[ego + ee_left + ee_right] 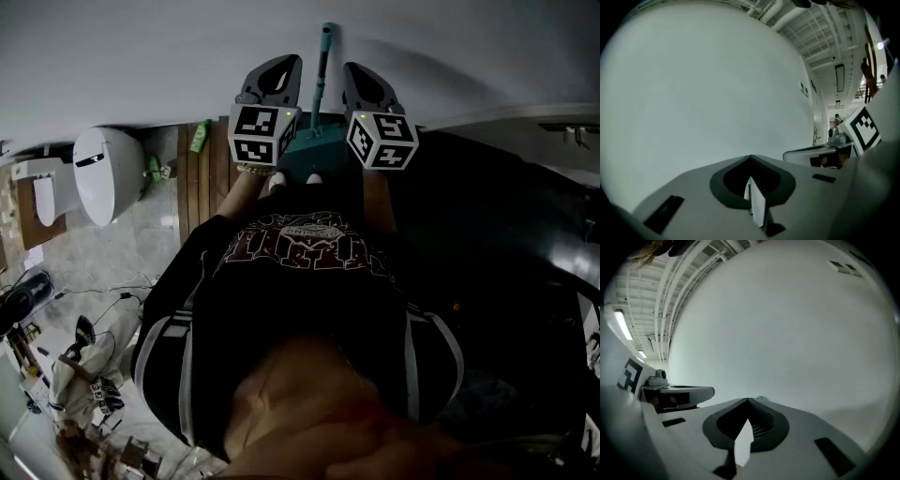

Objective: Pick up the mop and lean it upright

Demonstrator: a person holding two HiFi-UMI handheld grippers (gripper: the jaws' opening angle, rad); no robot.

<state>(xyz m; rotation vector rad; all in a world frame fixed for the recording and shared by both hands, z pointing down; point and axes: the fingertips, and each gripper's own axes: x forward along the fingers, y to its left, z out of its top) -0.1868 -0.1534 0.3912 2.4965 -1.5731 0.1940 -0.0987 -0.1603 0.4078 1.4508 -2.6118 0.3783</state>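
Beside the mop [322, 84], left gripper [284, 64] and right gripper [356, 69] (both empty) sit closed.

The mop [322, 70] stands against the wall [141, 56] straight ahead of the person, its handle rising between the left gripper [281, 64] on its left and the right gripper [356, 70] on its right, both held side by side close before the wall. Further left a toilet [106, 173] stands at the wall, and a bottle [200, 136] sits on the floor [141, 234] at the wall's foot, between toilet and mop. Cables [112, 300] and clutter [80, 375] lie on the floor at the person's left, nearer than the toilet.
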